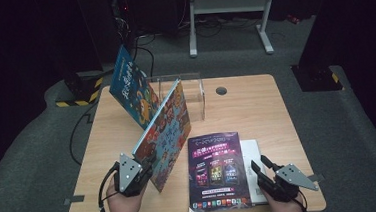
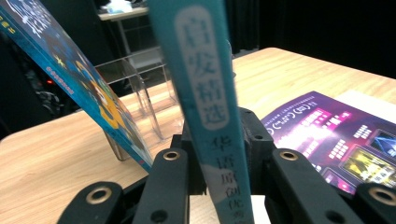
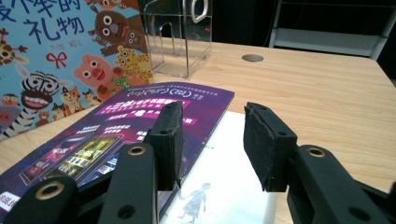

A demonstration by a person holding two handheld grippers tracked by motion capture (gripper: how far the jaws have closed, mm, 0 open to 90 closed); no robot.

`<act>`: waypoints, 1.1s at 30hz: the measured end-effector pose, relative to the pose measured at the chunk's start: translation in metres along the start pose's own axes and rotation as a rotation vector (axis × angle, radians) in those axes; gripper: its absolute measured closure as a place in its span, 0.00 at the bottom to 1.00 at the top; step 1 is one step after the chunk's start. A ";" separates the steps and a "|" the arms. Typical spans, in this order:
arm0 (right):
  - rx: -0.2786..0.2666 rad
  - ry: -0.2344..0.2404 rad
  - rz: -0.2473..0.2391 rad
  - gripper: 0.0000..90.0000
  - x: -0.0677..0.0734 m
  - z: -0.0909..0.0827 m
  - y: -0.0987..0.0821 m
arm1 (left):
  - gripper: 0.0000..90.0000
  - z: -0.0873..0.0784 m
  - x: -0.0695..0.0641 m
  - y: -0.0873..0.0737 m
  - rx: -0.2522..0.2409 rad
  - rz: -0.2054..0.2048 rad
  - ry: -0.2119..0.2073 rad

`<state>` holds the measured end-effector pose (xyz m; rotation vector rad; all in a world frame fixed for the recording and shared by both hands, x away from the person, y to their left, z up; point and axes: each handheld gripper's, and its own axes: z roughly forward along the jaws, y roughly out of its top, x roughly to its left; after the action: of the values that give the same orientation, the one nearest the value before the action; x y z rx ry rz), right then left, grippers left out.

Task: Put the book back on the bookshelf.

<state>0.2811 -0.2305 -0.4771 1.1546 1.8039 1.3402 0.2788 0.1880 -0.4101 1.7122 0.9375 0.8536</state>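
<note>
My left gripper [image 1: 145,168] [image 2: 217,154] is shut on the lower spine edge of a picture book with cartoon animals [image 1: 170,125] [image 2: 205,79] [image 3: 56,60]. The book stands tilted up on the table, its top toward a clear acrylic stand [image 1: 190,93] [image 2: 140,79] [image 3: 177,37]. A blue book [image 1: 132,87] [image 2: 70,74] leans against the stand's left side. My right gripper [image 1: 260,163] [image 3: 212,135] is open, low over the right edge of a purple magazine [image 1: 216,169] [image 3: 121,121] that lies flat on a white book [image 1: 252,151] [image 3: 224,186]. Nothing is between its pads.
The wooden table [image 1: 256,111] has a round cable hole [image 1: 221,90] [image 3: 252,58] behind the stand. A white metal frame [image 1: 229,5] stands on the floor beyond the table, with cables and dark equipment at the left.
</note>
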 end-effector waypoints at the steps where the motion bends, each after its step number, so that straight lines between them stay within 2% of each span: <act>1: 0.003 0.001 -0.002 0.64 0.000 0.000 -0.001 | 0.85 -0.001 0.003 0.000 0.001 -0.004 -0.013; 5: 0.010 0.007 0.001 0.64 0.000 0.001 -0.003 | 0.88 -0.003 0.018 -0.002 -0.001 -0.051 -0.071; 10: 0.006 0.008 0.012 0.65 -0.002 0.000 -0.002 | 0.88 -0.004 0.026 -0.004 -0.006 -0.092 -0.089; 16: 0.010 0.007 0.014 0.64 -0.002 0.000 -0.003 | 0.88 -0.004 0.025 -0.004 -0.018 -0.080 -0.088; 17: 0.011 0.008 0.014 0.65 -0.002 0.000 -0.003 | 0.88 -0.005 0.025 -0.003 -0.041 -0.083 -0.088; 21: 0.015 0.014 0.010 0.65 -0.002 0.000 -0.004 | 0.86 -0.004 0.025 0.005 -0.061 -0.095 -0.090; 25: 0.016 0.017 0.009 0.65 -0.001 -0.001 -0.005 | 0.84 -0.002 0.023 0.014 -0.058 -0.069 -0.072; 29: 0.014 0.018 0.009 0.65 -0.001 -0.001 -0.005 | 0.84 0.001 0.024 0.021 -0.062 -0.071 -0.088; 33: 0.020 0.018 0.011 0.64 -0.001 -0.001 -0.006 | 0.84 0.004 0.023 0.026 -0.061 -0.059 -0.075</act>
<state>0.2787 -0.2324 -0.4823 1.1676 1.8297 1.3458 0.2977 0.2002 -0.3834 1.6453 0.8983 0.7667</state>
